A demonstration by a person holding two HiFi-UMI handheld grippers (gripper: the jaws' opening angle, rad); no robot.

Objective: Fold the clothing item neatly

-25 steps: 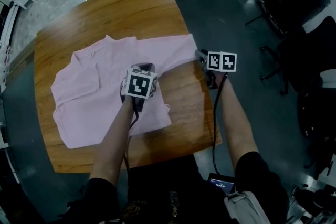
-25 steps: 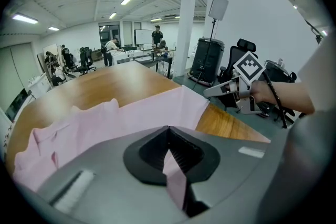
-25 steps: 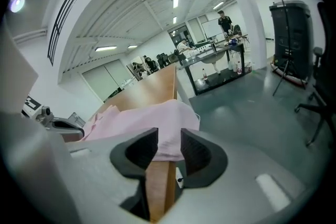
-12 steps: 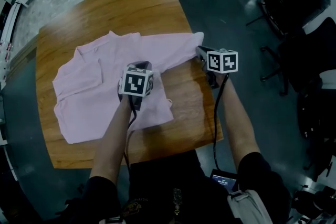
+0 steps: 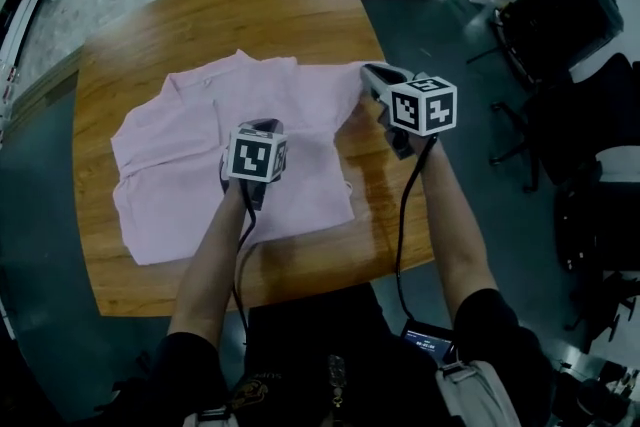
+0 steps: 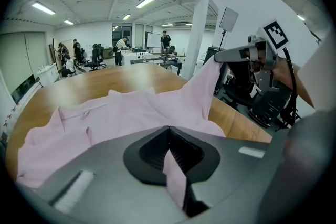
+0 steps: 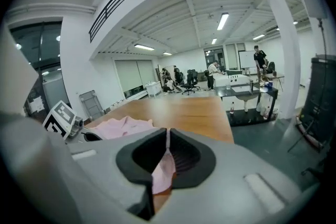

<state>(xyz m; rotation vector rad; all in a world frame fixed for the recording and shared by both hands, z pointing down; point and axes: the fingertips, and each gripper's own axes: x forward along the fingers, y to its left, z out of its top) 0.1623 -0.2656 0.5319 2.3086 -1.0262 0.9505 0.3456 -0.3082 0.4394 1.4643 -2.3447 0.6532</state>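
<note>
We see a pale pink shirt [image 5: 180, 165] spread over the middle of the wooden table [image 5: 200, 25], with its collar [image 5: 190, 80] toward the far side and its hem [image 5: 240, 240] near the edge closest to us. Most of it lies flat, with soft creases across the body. The right part does not: the sleeve [image 5: 335, 87] rises off the wood in a taut peak, which the left gripper view shows as a pink ridge climbing to the other tool. The left gripper [image 5: 258, 127] sits over the middle of the shirt, and its jaws are pressed fully together on a thin fold of pink cloth that runs down between the pads in its own view. The right gripper [image 5: 368, 75] is held above the table's right side, higher than the left one and near it. Its jaws have just been closing and now stand almost together, pinching the end of the sleeve. In the right gripper view a small flap of the pink cloth hangs between them, with the bare tabletop stretching away beyond.
</note>
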